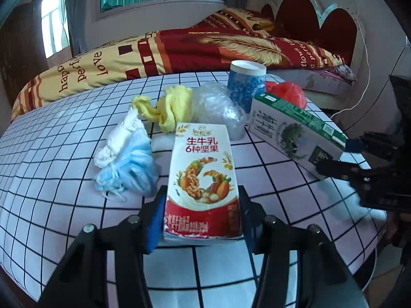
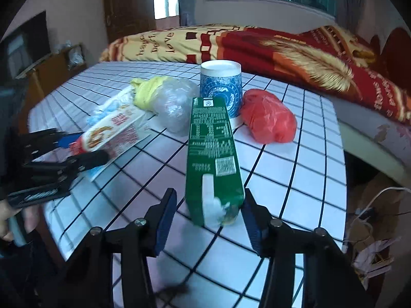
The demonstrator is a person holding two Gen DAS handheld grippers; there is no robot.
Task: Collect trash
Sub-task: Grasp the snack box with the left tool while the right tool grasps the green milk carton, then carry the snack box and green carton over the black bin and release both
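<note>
A red-and-white milk carton lies on the grid-patterned table. My left gripper is shut on its near end, with both blue pads against its sides. In the right wrist view this carton shows at the left in the left gripper. A green carton lies lengthwise between the fingers of my right gripper. The right pad is at its side, and a gap shows by the left pad. The left wrist view has the green carton with the right gripper at its end.
Beyond the cartons stand a blue patterned paper cup, a red plastic bag, a crumpled clear bag, a yellow cloth and blue and white masks. A bed lies behind the table. White cables hang at right.
</note>
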